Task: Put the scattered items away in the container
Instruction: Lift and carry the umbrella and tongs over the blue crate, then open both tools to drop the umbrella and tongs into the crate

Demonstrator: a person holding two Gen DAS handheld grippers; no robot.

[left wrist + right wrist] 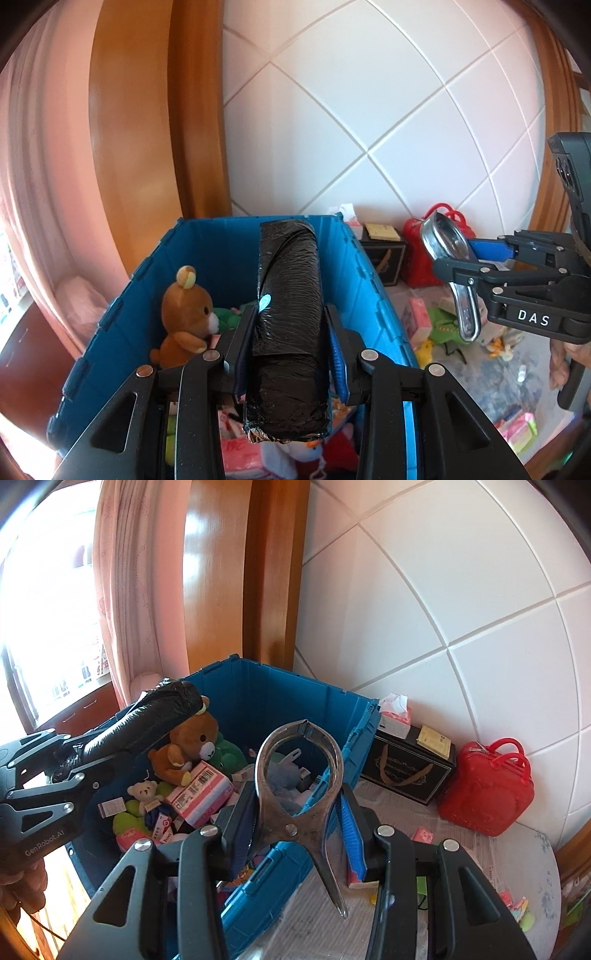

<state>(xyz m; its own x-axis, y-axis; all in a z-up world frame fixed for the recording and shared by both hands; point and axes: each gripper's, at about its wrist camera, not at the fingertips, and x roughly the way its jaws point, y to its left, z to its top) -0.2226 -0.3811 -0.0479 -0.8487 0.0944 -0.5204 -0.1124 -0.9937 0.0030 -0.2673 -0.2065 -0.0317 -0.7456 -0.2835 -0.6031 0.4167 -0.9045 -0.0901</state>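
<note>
My left gripper [291, 354] is shut on a roll of black plastic bags [290, 321], held over the open blue crate [110, 325]. The same roll [147, 716] shows at the left of the right wrist view, above the crate [332, 701]. My right gripper [299, 812] is shut on a metal plier-like tool [299, 775] with a round loop, above the crate's near right wall. That tool [448, 251] and the right gripper [476, 258] appear at the right of the left wrist view. A brown teddy bear [188, 746], pink packets and other soft toys lie in the crate.
Against the white tiled wall stand a black gift box [410, 771], a tissue pack [395, 716] and a red case [487, 786]. Loose packets and small toys [436, 325] lie on the paper-covered floor right of the crate. A wooden door frame [273, 572] and a pink curtain [136, 590] rise behind.
</note>
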